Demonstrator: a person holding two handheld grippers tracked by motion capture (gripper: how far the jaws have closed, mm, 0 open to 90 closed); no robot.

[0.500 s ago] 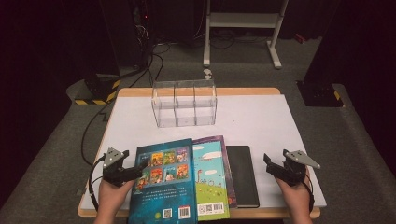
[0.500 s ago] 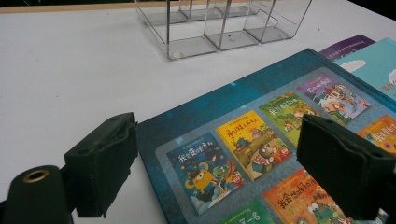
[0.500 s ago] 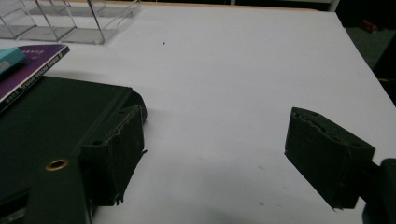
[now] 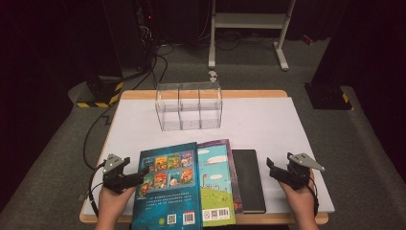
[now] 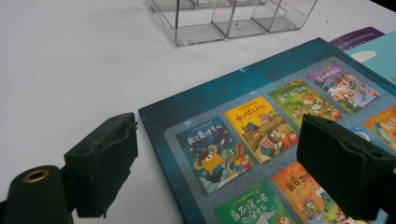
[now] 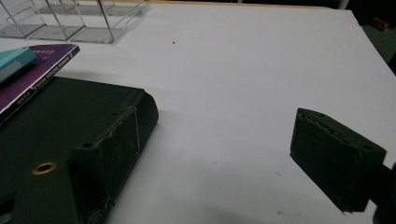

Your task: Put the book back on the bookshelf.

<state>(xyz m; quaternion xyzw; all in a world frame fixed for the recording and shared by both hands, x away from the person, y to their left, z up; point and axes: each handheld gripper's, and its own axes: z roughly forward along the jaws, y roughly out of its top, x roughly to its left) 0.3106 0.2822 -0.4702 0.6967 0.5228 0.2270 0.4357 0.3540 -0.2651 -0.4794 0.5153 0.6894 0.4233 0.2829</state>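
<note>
Lying flat, the blue book (image 4: 166, 189) runs lengthwise away from the person; both tongs gape wide, holding nothing.

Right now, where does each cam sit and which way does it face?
High view: above the person's table edge, looking forward and down on the white table; both forearms, left gripper and right gripper show.
Left gripper view: rides that gripper, looking past its open jaws over the blue picture book.
Right gripper view: rides that gripper, open jaws beside the black notebook.
All three share the clear three-bay organiser.
</note>
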